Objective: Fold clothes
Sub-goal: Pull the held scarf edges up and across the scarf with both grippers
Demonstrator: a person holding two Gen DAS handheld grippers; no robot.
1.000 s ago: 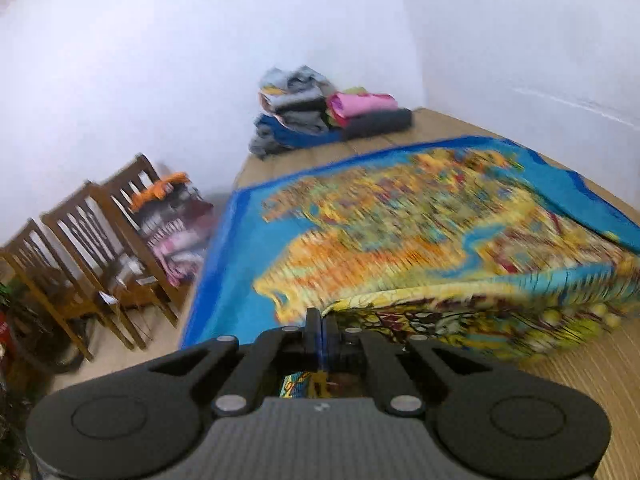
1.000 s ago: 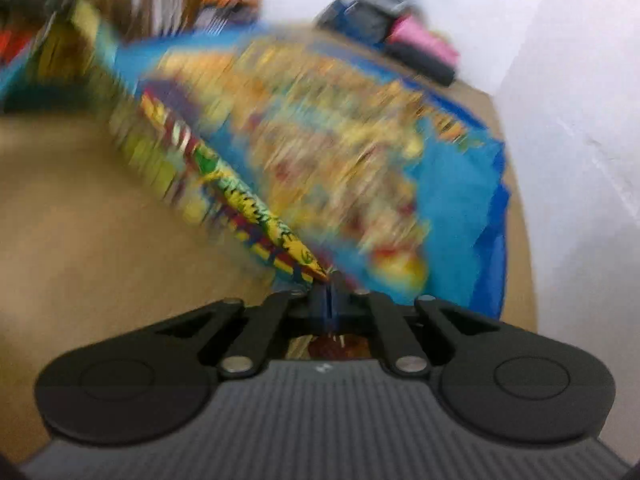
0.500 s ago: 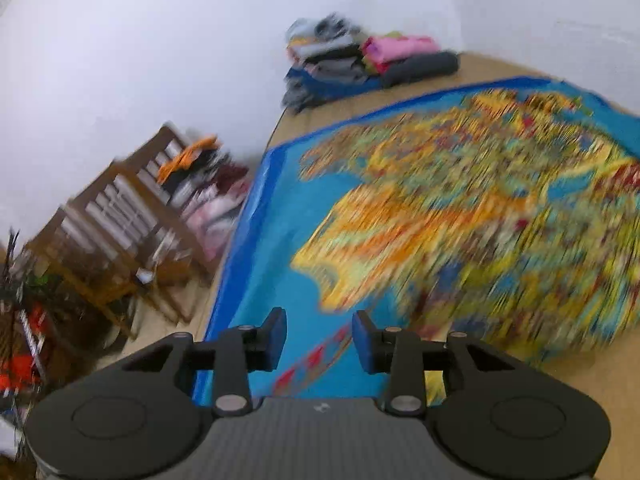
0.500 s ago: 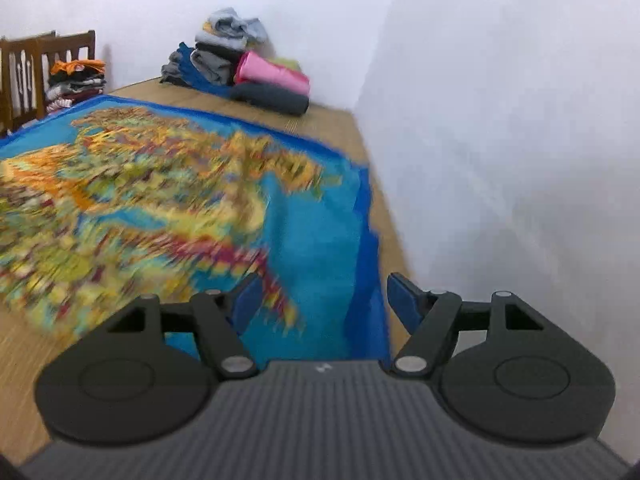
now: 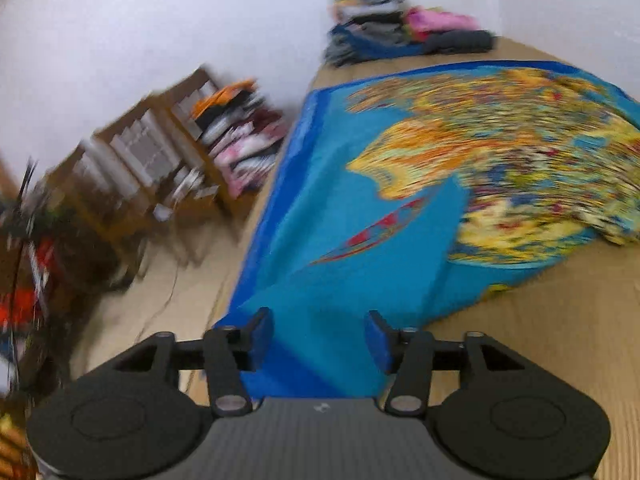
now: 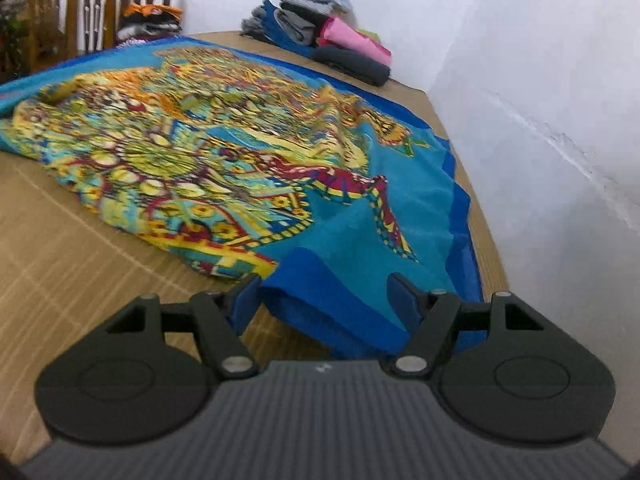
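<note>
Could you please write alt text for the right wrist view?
Open black tongs hover over the blue border of a large patterned blue-and-yellow cloth spread on a woven mat. Folded clothes are stacked by the white wall.

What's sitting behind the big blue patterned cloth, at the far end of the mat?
Behind the blue patterned cloth, a pile of folded clothes sits on the woven mat against the wall: grey, blue, pink and dark pieces. What lies beneath that pile is covered.
</note>
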